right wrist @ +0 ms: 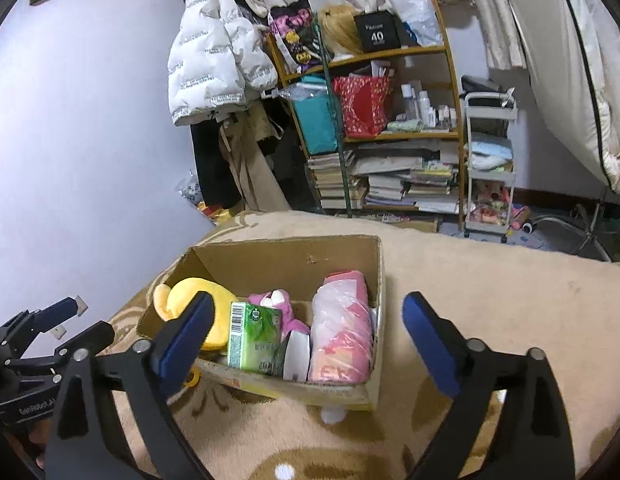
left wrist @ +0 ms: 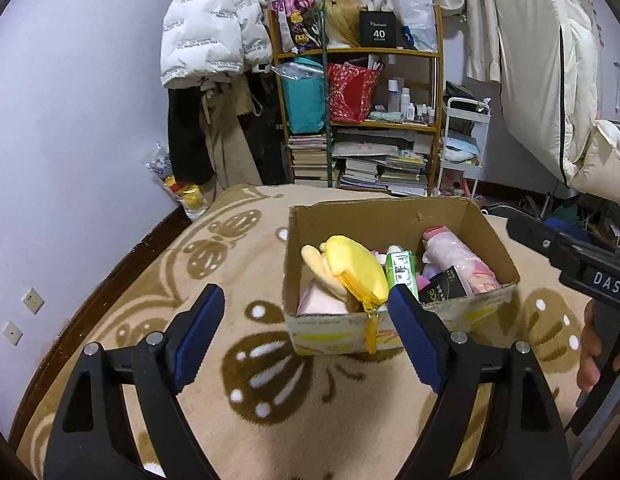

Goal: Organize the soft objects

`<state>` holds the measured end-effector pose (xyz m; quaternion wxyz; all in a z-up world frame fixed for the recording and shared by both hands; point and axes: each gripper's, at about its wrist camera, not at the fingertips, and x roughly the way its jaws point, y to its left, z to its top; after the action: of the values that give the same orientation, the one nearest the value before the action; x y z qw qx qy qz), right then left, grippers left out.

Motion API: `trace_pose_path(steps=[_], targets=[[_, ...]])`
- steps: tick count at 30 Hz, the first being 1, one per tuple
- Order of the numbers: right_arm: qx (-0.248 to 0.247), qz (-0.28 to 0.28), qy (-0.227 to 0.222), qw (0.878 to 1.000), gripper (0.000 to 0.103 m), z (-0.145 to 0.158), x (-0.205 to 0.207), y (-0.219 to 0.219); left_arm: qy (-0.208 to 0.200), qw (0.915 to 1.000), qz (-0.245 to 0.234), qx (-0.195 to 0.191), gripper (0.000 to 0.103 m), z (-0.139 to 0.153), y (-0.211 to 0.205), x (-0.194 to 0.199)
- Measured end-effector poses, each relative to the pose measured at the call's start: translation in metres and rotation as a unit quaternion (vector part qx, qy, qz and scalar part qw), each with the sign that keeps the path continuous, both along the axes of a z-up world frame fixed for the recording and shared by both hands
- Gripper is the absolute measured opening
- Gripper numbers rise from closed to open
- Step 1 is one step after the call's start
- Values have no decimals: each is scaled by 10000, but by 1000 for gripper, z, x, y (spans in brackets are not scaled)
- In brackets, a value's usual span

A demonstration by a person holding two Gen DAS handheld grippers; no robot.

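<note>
both tools are spread wide and hold nothing: the left gripper point(left wrist: 306, 332) hovers at the near wall of the cardboard box point(left wrist: 398, 216), the right gripper point(right wrist: 310, 340) above it. inside sit a yellow plush pouch point(left wrist: 350, 268) (its zipper hangs over the rim), a green tissue pack point(right wrist: 254, 338) and a pink wrapped bundle point(right wrist: 342, 328), all on the beige blanket point(left wrist: 238, 264).

A plush beige blanket point(left wrist: 246, 280) patterned with brown butterflies and scrolls covers the surface, running up close to the pale wall on the left. Sitting directly on it is an open brown cardboard box point(left wrist: 374, 216) point(right wrist: 278, 256), its front lower edge printed in yellow. A small white fluffy scrap point(right wrist: 333, 414) lies on the blanket right against the box's near wall; I cannot tell what it is.
</note>
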<state>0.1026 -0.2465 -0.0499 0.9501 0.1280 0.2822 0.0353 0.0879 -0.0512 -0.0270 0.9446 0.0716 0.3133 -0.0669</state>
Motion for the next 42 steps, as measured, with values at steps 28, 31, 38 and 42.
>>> trace_pose_path(steps=[28,31,38,42], targets=[[-572,-500,-826,9937,103,65,-121,-5,-521,9981,123,-299,101,44,31,-108],[-558,-506,-793,9940,103,62,-124,-4,-562,9981,110,-236,101,44,30,-109],[-535,-481,-694,9950,103,52,-124,-1,-455,9987,27,-242,101,40,29,-103],[-631,-446,-616,9951,103,47,-120,2,-443,9988,-6,-213,101,37,27,-100]])
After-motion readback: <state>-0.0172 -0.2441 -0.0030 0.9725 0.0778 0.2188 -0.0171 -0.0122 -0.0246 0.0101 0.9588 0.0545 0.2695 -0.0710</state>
